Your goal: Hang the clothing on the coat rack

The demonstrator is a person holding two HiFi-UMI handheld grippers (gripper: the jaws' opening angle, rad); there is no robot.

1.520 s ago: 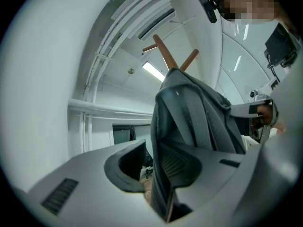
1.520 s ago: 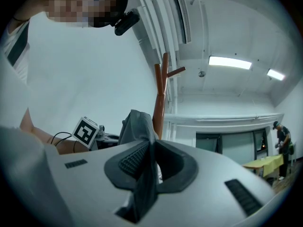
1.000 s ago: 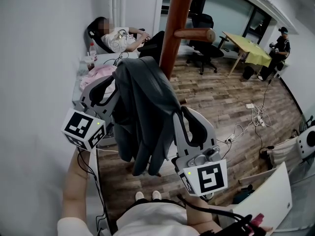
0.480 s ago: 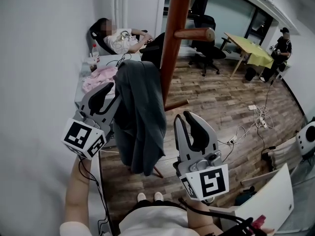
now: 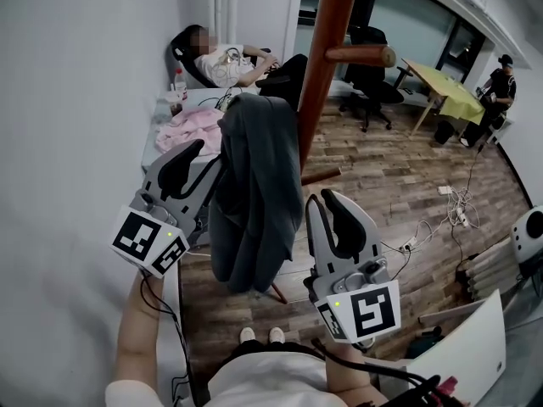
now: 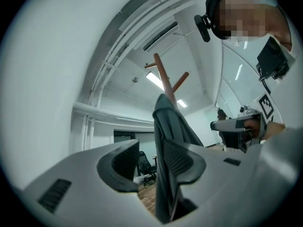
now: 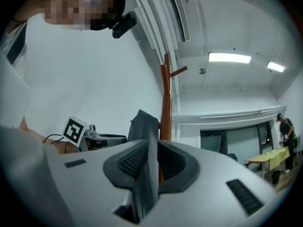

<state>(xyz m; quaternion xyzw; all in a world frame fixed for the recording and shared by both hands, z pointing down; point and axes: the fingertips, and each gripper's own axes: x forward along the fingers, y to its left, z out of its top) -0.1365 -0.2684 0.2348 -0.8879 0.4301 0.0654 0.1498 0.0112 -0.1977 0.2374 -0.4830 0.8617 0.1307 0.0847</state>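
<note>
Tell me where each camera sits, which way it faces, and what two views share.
Head view: head-mounted, facing steeply down at dark grey cloth garment, brown wooden coat-rack pole, plank floor; shows left forearm, left gripper, right gripper.
Left gripper view: on left gripper, facing upward; its jaws have just been opening, garment between them.
Right gripper view: on right gripper, facing upward past open jaws.
Both gripper views share garment, pole, white ceiling.
</note>
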